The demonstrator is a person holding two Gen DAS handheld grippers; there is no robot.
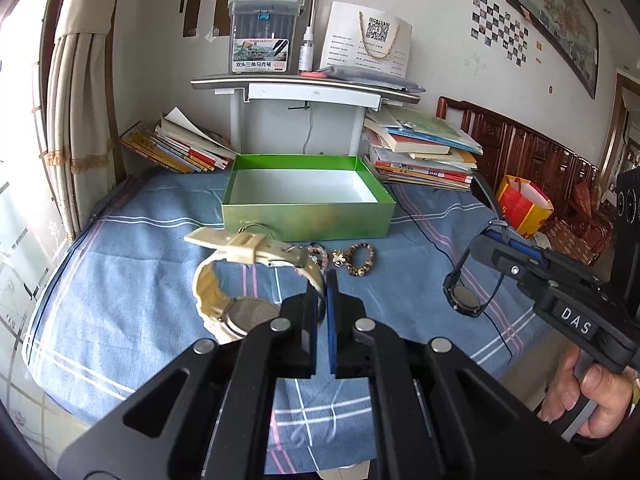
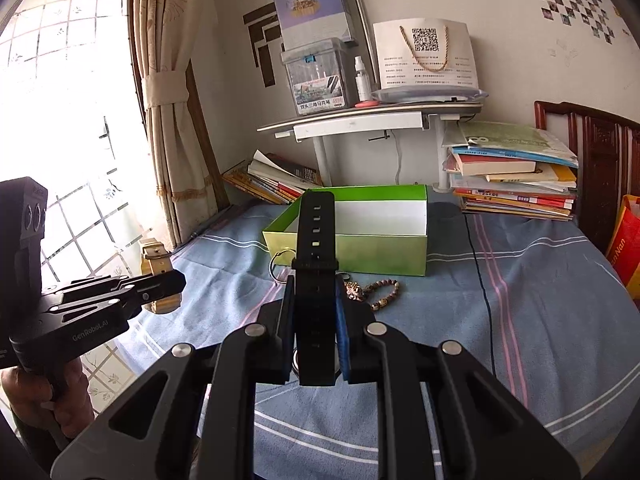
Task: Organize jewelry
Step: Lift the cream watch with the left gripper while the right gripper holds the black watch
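An open green box [image 1: 308, 218] with a white inside stands on the blue checked cloth. My left gripper [image 1: 323, 286] is shut on the strap of a cream watch [image 1: 224, 280], which hangs above the cloth in front of the box. At the right, my right gripper [image 1: 486, 240] is shut on a black watch [image 1: 464, 300]. In the right wrist view the black watch [image 2: 316, 280] has its strap upright between the pads of the right gripper [image 2: 314, 304]. The left gripper [image 2: 180, 280] carries the cream watch [image 2: 160, 272] at the left. A bead bracelet [image 1: 362, 258] and a flower brooch [image 1: 340, 258] lie before the box [image 2: 348, 252].
Book stacks [image 1: 424, 152] [image 1: 180, 148] flank a small white desk shelf [image 1: 304, 88] behind the box. A black cable [image 2: 482, 280] runs across the cloth. A metal ring [image 2: 280, 264] lies by the box front. A red and yellow bag [image 1: 520, 204] stands at the right, a curtain [image 2: 168, 100] at the left.
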